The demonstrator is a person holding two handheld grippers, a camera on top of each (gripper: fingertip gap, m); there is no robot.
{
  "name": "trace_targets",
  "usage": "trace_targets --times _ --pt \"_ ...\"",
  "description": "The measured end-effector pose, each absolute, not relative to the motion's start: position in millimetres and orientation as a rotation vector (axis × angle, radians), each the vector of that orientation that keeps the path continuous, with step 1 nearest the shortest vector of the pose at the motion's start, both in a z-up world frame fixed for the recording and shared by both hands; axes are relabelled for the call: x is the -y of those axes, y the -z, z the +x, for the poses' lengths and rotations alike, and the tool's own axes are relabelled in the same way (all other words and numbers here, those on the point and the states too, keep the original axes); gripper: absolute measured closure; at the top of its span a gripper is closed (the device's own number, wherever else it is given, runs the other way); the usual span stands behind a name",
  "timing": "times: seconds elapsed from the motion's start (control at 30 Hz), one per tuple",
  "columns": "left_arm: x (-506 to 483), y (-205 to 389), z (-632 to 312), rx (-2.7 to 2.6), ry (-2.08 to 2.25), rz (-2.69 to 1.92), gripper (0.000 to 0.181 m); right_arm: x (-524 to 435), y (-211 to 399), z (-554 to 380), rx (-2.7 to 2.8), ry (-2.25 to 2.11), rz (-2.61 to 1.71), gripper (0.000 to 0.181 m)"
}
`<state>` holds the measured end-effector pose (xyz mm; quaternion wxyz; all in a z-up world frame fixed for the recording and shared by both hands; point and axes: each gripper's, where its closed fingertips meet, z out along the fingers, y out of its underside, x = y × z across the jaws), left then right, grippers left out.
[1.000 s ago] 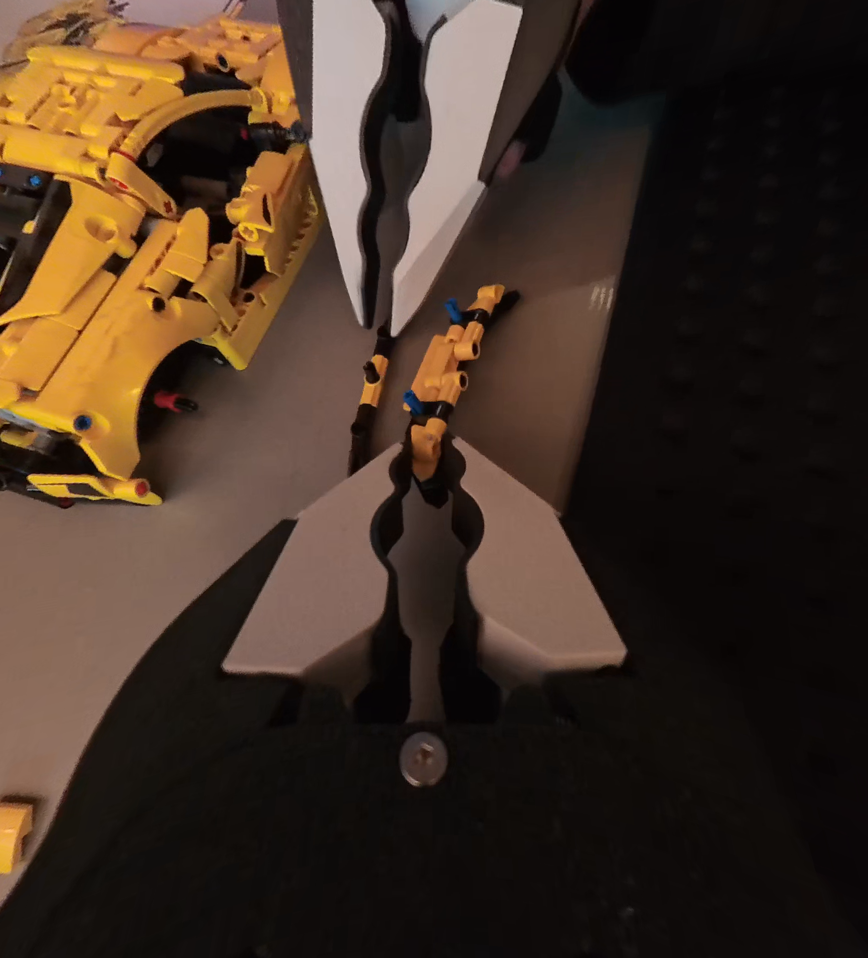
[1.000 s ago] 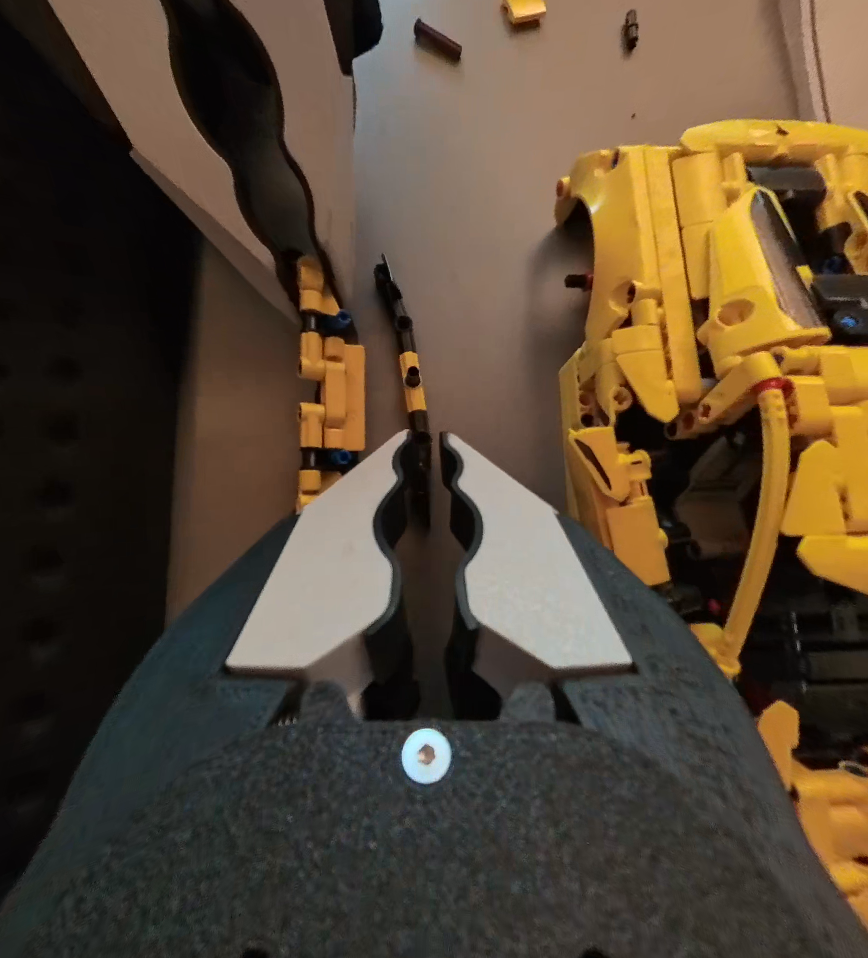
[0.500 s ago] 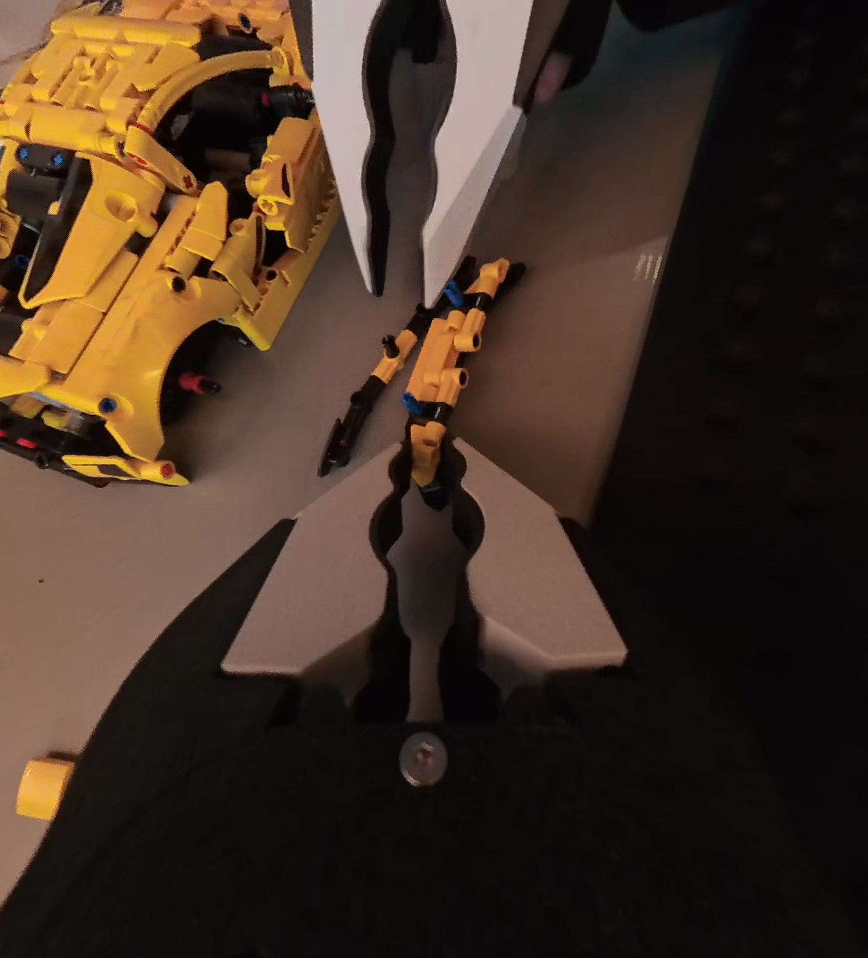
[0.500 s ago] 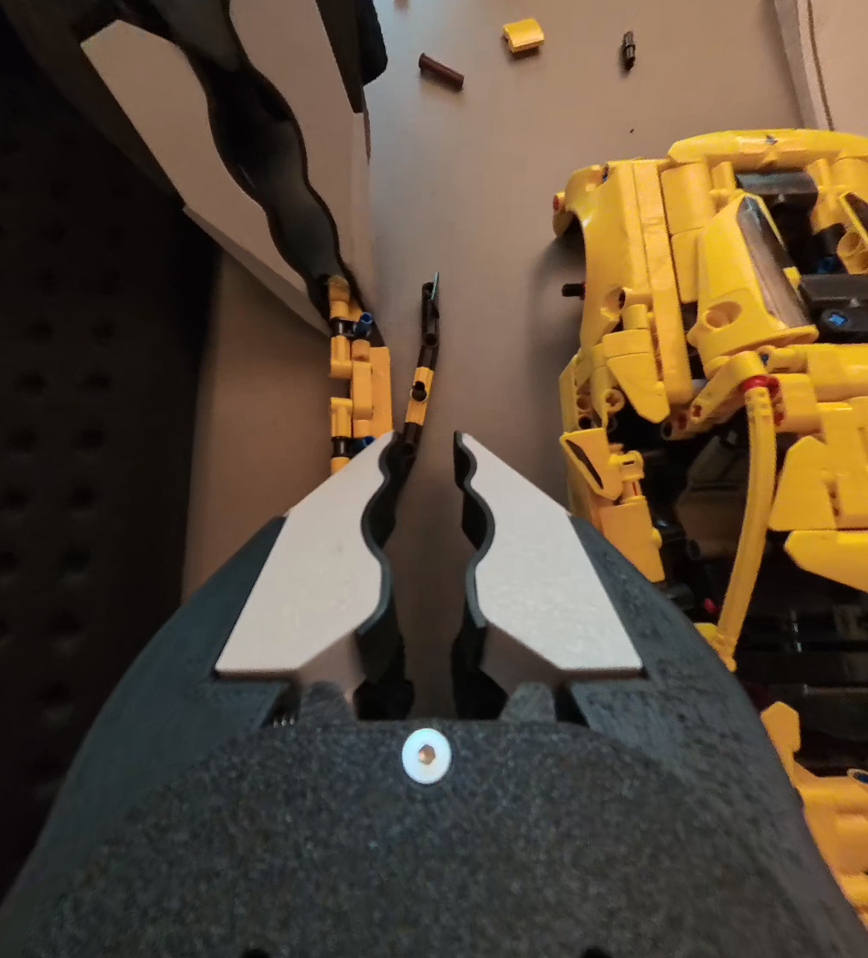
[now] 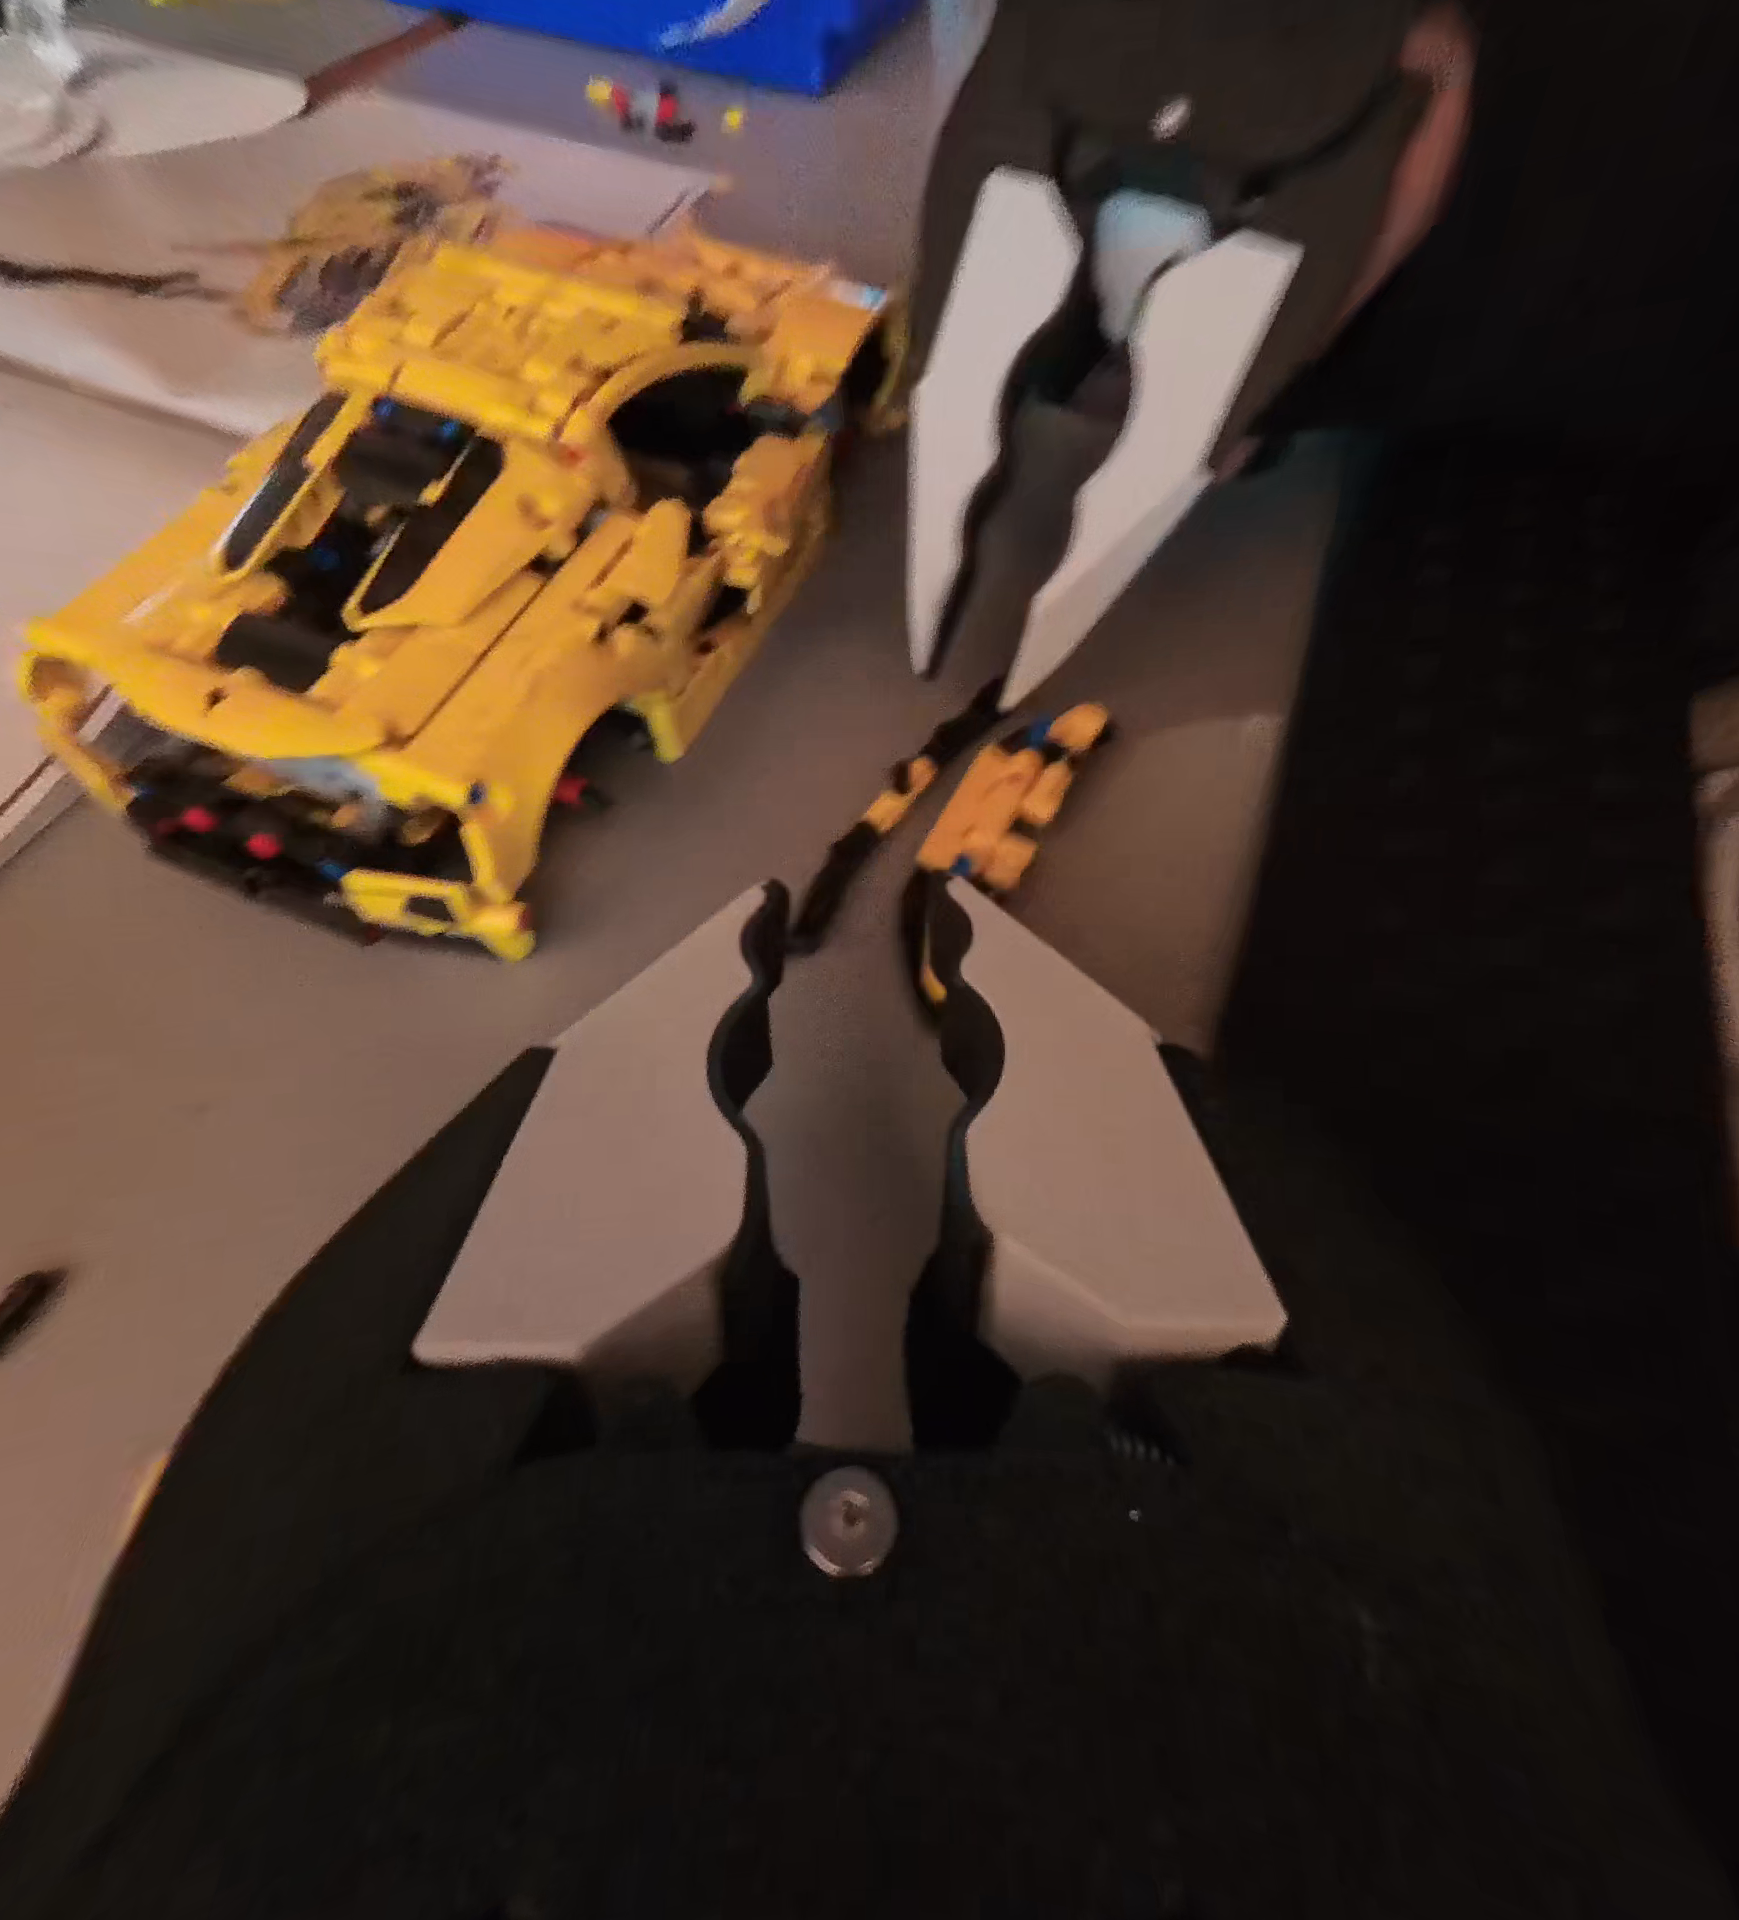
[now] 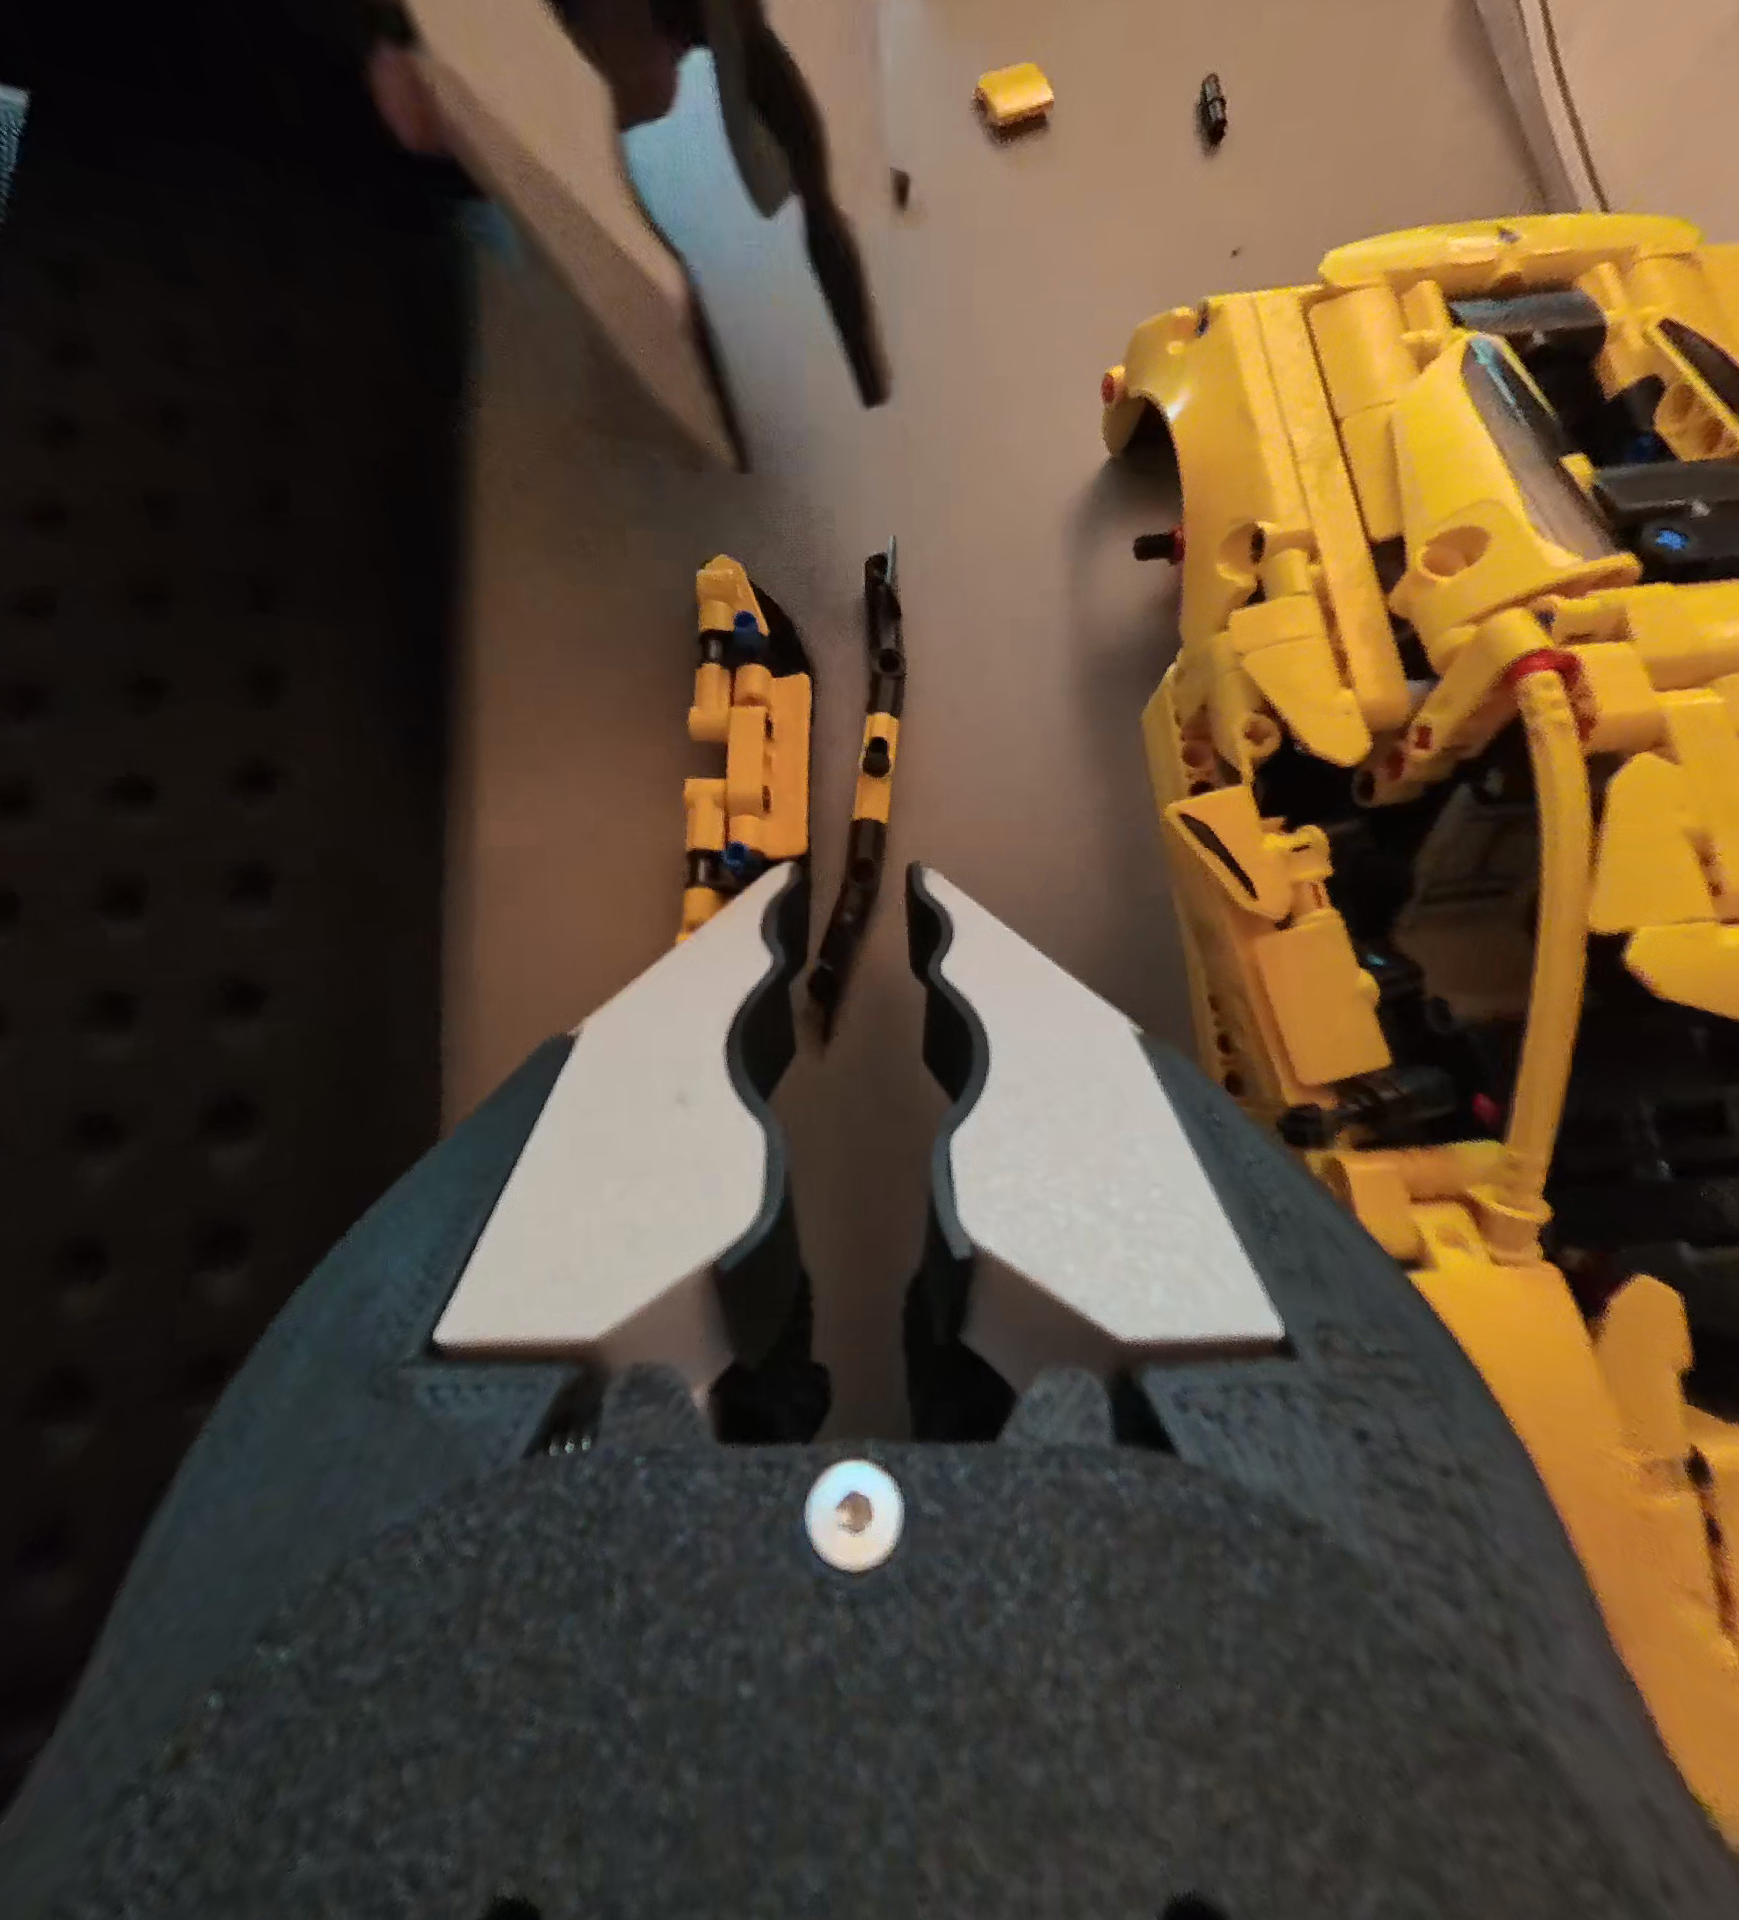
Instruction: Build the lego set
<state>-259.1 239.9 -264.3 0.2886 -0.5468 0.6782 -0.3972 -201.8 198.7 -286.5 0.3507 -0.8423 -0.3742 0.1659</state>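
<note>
Since half a second ago the left gripper (image 5: 849,894) has let go of the yellow sub-assembly (image 6: 745,743) and drawn back, its jaws now parted and empty, while the right gripper (image 6: 854,883) stays parted and empty over the near end of the thin black-and-yellow strip (image 6: 870,769). Both pieces lie flat on the grey table (image 6: 1000,520), side by side but apart, long axes running from one gripper toward the other. The yellow car (image 6: 1488,727) sits beside them, with a small yellow brick (image 6: 1016,96) and black pin (image 6: 1210,104) farther off.
</note>
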Motion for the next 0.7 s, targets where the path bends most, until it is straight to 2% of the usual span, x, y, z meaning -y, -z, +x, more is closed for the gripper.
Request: trace_targets --times 0.13,0.2,0.37,0.43,0.47,0.57,0.7 --pt "-252.2 291.8 -256.4 -1.974 0.925 -1.464 0.154 -203.4 301.4 -202.0 1.014 -0.339 -2.211 0.164" --pt "-247.6 298.4 -251.4 -2.044 0.919 -1.428 0.153 -205.1 300.8 -203.2 1.033 -0.314 -2.179 0.172" --pt "-240.2 287.0 -240.4 -2.046 0.966 -1.331 0.154 -205.9 277.7 -196.8 0.94 -0.375 -2.157 0.173" --pt "-229.8 268.2 -240.9 -2.001 1.082 -1.285 0.162 -201.0 260.3 -202.4 0.891 -0.448 -2.118 0.173" --pt "-224.0 258.5 -243.3 -1.983 1.133 -1.251 0.173 -197.5 254.2 -205.2 0.87 -0.471 -2.113 0.173" --pt "-214.5 248.8 -249.8 -1.964 1.153 -1.221 0.174 -187.9 244.8 -212.1 0.826 -0.462 -2.08 0.174" --pt "-209.6 267.2 -252.3 -1.996 1.086 -1.249 0.173 -181.3 266.1 -214.9 0.81 -0.399 -2.107 0.174"
